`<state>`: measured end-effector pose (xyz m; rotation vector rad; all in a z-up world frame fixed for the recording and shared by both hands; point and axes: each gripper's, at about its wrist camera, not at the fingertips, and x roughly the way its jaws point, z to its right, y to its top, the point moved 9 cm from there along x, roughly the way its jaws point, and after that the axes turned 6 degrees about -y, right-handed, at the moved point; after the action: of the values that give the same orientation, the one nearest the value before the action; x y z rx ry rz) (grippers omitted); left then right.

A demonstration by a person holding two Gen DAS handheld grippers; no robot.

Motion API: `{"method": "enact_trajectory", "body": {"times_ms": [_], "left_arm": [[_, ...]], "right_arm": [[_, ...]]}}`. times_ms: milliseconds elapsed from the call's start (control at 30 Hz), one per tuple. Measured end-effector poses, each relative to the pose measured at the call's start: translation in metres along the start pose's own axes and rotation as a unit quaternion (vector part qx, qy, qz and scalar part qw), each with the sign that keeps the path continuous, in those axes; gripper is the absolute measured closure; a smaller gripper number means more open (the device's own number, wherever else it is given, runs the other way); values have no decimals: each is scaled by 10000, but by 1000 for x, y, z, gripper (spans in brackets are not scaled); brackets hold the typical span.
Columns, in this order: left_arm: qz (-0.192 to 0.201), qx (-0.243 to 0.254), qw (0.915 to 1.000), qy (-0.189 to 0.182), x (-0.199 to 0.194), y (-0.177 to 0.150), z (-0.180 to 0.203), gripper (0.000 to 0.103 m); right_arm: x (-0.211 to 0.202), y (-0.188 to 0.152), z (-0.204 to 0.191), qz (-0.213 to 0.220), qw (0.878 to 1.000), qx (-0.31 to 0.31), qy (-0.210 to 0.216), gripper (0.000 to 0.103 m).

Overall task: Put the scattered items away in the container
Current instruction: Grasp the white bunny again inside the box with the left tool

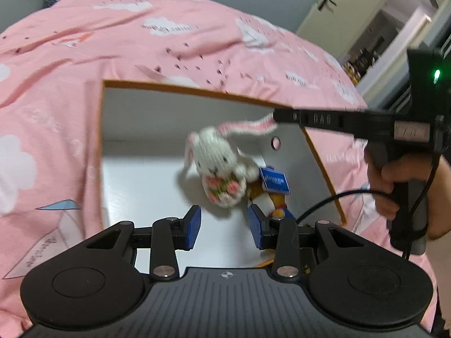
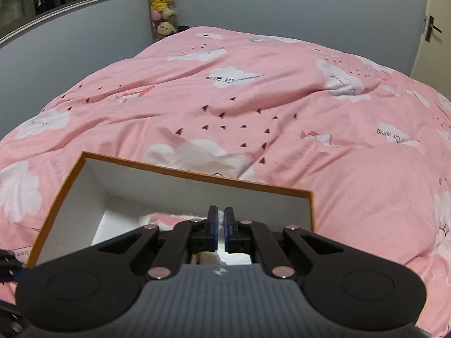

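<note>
An orange-rimmed box [image 1: 180, 88] with a white inside lies on the pink bed. A white knitted rabbit [image 1: 218, 166] hangs over the box by one pink ear [image 1: 248, 126], which is pinched in my right gripper [image 1: 274, 117]. A small toy with a blue tag [image 1: 274, 183] lies on the box floor under it. My left gripper [image 1: 225, 225] is open and empty just above the box's near side. In the right wrist view, my right gripper [image 2: 221, 219] is shut on the ear over the box [image 2: 197, 173]; the pink ear [image 2: 166, 219] shows beside the fingers.
The pink cloud-print duvet [image 2: 282, 107] surrounds the box on all sides. Plush toys [image 2: 162, 2] are stacked in the far corner. A door [image 2: 434, 28] stands at the right. A cable [image 1: 338, 197] runs from the right gripper's handle.
</note>
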<state>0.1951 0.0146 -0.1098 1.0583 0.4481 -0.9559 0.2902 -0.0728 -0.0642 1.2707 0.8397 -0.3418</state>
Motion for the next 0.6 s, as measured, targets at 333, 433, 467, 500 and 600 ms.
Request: {"method": "enact_trajectory", "body": {"times_ms": [333,433,467,500,600], "left_arm": [[-166,-354,9992,24,47,20,-7,61],[-184,-450,9988,113,63,30,-12,60],[-192,-477,9986,128,68,33,-13,60],[-202,-511,9984,147,73,36,-15,59],[-251,-576,9979,169,85,41,-18,59]], "right_arm": [[11,-9,23,-47,9994,295,172,98],[15,-12,29,-65,9990,362,272,98],[16,-13,30,-72,9989,354,293,98],[16,-14,32,-79,9990,327,296,94],[15,-16,38,-55,9991,315,296,92]]}}
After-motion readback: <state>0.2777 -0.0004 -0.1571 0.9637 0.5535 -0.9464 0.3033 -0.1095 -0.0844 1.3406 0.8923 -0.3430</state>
